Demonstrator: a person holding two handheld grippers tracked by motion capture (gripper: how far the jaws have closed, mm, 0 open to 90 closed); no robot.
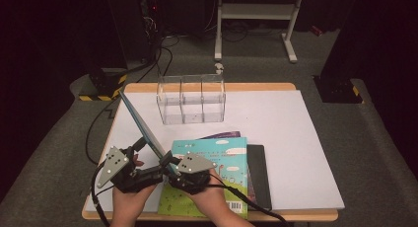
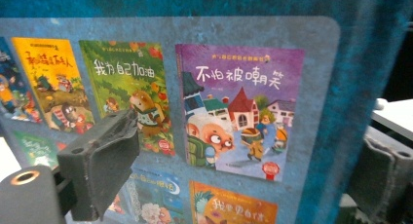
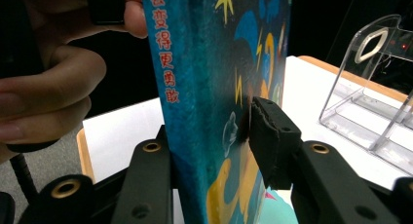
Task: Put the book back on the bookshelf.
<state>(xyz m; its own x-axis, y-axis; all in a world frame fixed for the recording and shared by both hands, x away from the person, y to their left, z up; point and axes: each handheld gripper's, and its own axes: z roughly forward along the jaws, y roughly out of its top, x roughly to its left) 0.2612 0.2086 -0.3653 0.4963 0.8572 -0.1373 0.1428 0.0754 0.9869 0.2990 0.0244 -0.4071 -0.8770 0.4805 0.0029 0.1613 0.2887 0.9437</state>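
Note:
A thin blue picture book (image 1: 143, 126) stands on edge at the table's left, tilted, with its low end between my two grippers. My left gripper (image 1: 154, 173) points at its back cover (image 2: 234, 87), which carries several small cover pictures. Its jaws stand wide apart, one on each side of the view, and grip nothing. My right gripper (image 1: 170, 164) straddles the book's lower edge (image 3: 209, 63). The right pad (image 3: 268, 136) sits a sliver off the cover, and the book hides the left pad. A person's fingers (image 3: 53, 78) show beside the book.
A green picture book (image 1: 212, 172) lies flat by the front edge on a purple one (image 1: 224, 134), with a black book (image 1: 259, 175) at its right. A clear three-slot rack (image 1: 191, 99) stands at the back of the white table (image 1: 286, 138).

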